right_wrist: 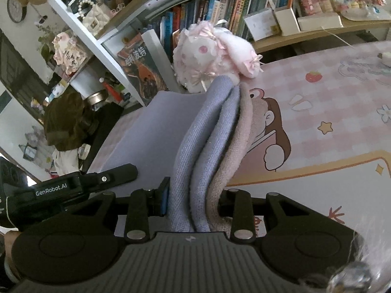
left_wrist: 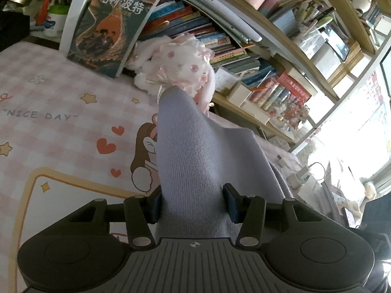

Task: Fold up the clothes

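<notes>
Pink checked cloth (left_wrist: pixel 61 92) with hearts, stars and a cartoon figure covers the flat surface, and shelves full of books (left_wrist: pixel 195 31) stand at the far side. One large book (left_wrist: pixel 110 26) leans upright against the shelf frame, and a white and pink plush toy (left_wrist: pixel 178 66) sits just beside it on the cloth.

Both grippers point forward and somewhat downward over the surface. In the left wrist view, the left gripper (left_wrist: pixel 193 204) is clenched on a thick fold of the lilac knitted garment (left_wrist: pixel 195 161); its two pads press the fabric from both sides. The fabric is raised off the cloth and runs away from the jaws toward the toy, like a ridge, and falls off to the right.

In the right wrist view, the right gripper (right_wrist: pixel 193 201) grasps several bunched layers of the same garment (right_wrist: pixel 205 141); the layers on the left are lilac and the layer on the right looks more pink. A flat lilac part of the garment spreads to the left, toward the left gripper's black finger (right_wrist: pixel 117 173), which shows at the near left.
</notes>
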{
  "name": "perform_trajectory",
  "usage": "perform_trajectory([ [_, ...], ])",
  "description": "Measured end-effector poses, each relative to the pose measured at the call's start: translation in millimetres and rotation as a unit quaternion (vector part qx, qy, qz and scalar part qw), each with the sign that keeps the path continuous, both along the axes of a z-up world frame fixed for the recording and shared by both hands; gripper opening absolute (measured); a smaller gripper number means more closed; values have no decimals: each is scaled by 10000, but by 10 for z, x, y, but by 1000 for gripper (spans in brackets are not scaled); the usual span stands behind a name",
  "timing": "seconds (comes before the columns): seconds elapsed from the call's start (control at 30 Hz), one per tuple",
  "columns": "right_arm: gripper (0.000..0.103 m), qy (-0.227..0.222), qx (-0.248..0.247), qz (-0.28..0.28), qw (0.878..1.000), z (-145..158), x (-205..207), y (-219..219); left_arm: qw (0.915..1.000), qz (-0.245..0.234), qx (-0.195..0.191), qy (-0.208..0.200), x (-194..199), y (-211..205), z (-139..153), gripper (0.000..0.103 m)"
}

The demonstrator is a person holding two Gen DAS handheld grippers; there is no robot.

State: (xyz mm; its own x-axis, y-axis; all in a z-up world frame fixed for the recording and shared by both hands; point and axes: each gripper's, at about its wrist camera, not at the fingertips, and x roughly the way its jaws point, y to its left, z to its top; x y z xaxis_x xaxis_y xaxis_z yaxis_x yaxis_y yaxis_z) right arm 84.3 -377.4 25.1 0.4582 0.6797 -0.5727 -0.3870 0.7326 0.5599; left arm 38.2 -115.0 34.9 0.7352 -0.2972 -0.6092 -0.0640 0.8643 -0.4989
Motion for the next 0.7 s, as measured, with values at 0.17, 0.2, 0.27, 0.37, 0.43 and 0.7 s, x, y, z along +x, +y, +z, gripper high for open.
perform_trajectory([
  [0.17,31,23,42,-42,10000,-5,-28,-39,10000,-20,23,-10,-15,-10,6,49],
  [0.2,31,19,44,-37,10000,-4,-32,-40,10000,-18,19,-12,-20,-8,7,49],
  [0.27,31,4,40,-29,10000,1,-45,-36,10000,-15,7,-15,-32,-3,8,49],
  [0.37,31,-3,33,-27,10000,2,-68,-29,10000,-14,-4,-16,-53,0,6,49],
  [0.43,31,-4,16,-33,10000,3,-90,-19,10000,-21,-36,-23,-65,13,-2,49],
  [0.7,31,-36,-102,-194,9998,33,-205,100,9994,-227,-248,-91,-69,185,-49,49],
])
